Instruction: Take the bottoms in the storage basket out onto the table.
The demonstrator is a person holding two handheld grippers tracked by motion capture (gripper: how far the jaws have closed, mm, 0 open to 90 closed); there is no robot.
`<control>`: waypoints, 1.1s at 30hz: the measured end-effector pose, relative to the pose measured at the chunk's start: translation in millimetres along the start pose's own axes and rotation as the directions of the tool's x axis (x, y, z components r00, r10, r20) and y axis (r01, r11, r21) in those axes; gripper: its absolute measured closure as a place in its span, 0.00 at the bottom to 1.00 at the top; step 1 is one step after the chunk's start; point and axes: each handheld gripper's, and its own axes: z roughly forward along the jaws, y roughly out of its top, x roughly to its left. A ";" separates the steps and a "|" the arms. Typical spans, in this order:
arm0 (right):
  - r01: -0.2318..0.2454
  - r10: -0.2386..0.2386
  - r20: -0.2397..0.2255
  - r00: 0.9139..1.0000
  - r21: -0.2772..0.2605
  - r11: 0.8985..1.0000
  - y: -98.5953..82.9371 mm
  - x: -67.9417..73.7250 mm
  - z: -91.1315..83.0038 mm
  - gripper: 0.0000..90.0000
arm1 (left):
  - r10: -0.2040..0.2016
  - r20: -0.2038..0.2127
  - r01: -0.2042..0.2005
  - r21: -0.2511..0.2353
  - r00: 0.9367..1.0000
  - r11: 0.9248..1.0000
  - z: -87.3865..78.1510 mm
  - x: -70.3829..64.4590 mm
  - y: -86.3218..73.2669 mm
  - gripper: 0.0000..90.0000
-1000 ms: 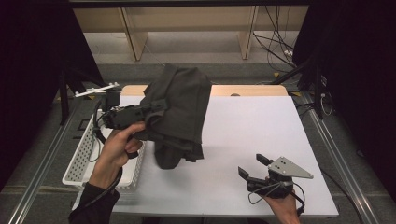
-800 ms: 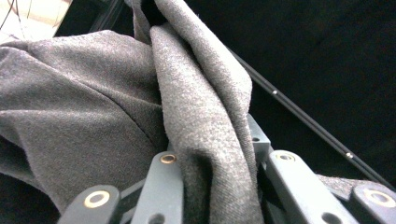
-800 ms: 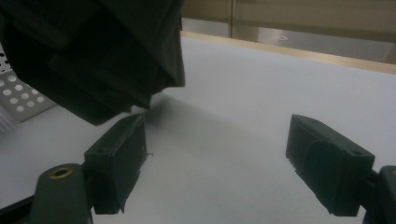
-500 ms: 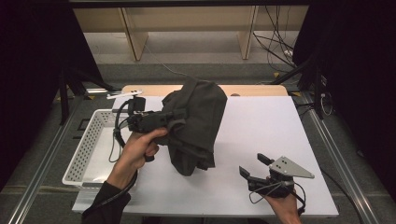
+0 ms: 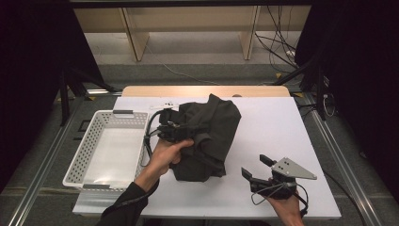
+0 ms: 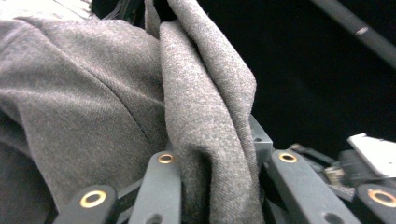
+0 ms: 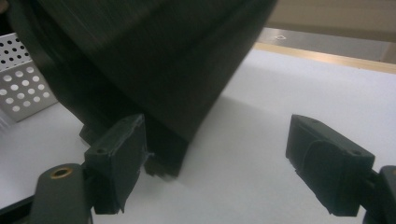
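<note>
Left gripper clamped on dark garment, lifting it over bench centre, beside basket, so it hangs free. Right gripper spread wide, empty, near front edge, ready for hem.

A recording lab or test room.

Black curtains hang at both sides of the frame, loose cables lie on the floor at upper right, and metal rails border the white surface.

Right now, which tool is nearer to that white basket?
The left. The left tool holds the dark cloth just beside the white basket; the right tool sits open beyond the cloth, at the table's near edge.
</note>
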 end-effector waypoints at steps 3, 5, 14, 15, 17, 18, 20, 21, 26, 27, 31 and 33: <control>-0.002 0.002 0.005 1.000 -0.002 1.000 0.0 -0.9 -0.2 0.24 | -0.023 0.000 0.023 0.015 1.000 1.000 8.9 4.3 -4.9 0.80; -0.001 0.001 0.004 1.000 -0.004 1.000 -0.1 -1.3 -0.3 0.24 | -0.028 -0.005 0.028 0.024 1.000 0.999 14.8 6.6 -9.2 0.80; -0.002 0.003 0.008 1.000 -0.005 1.000 0.0 -2.5 -1.4 0.24 | -0.017 -0.038 0.021 0.105 0.999 0.994 46.7 12.3 -35.6 0.76; -0.004 0.004 0.007 1.000 -0.005 1.000 -0.1 -2.9 -1.1 0.24 | -0.026 -0.030 0.029 0.114 0.999 0.993 50.2 12.7 -39.0 0.75; -0.003 0.003 0.011 1.000 -0.003 1.000 -0.1 -3.2 -1.0 0.24 | -0.035 -0.007 0.036 0.143 0.999 0.989 56.9 13.8 -45.1 0.72; -0.004 0.004 0.009 1.000 -0.004 1.000 0.0 -3.2 -1.2 0.24 | -0.037 0.001 0.036 0.150 0.999 0.988 60.5 13.2 -48.2 0.71; 0.001 -0.001 0.011 1.000 -0.005 1.000 -0.1 -3.6 -1.6 0.24 | -0.034 0.014 0.031 0.177 0.999 0.984 66.8 11.3 -54.1 0.68; -0.001 0.001 0.011 1.000 -0.006 1.000 0.0 -3.7 -1.7 0.24 | -0.031 0.021 0.027 0.196 0.999 0.980 69.5 9.8 -56.1 0.65; 0.000 0.000 0.017 1.000 -0.008 1.000 0.3 -4.3 -3.1 0.24 | 0.006 0.043 -0.016 0.224 0.999 0.974 66.4 1.0 -52.6 0.56; -0.001 0.001 0.015 1.000 -0.011 1.000 0.2 -4.5 -3.6 0.24 | 0.012 0.039 -0.020 0.223 0.999 0.975 63.9 0.0 -50.2 0.54; -0.001 0.001 0.018 1.000 -0.010 1.000 0.0 -5.7 -3.3 0.24 | 0.030 0.056 -0.042 0.232 0.998 0.972 60.2 -1.5 -48.7 0.49; 0.000 0.000 0.020 1.000 -0.010 1.000 0.3 -5.3 -3.4 0.24 | 0.028 0.048 -0.039 0.258 0.998 0.965 59.9 -4.0 -46.9 0.45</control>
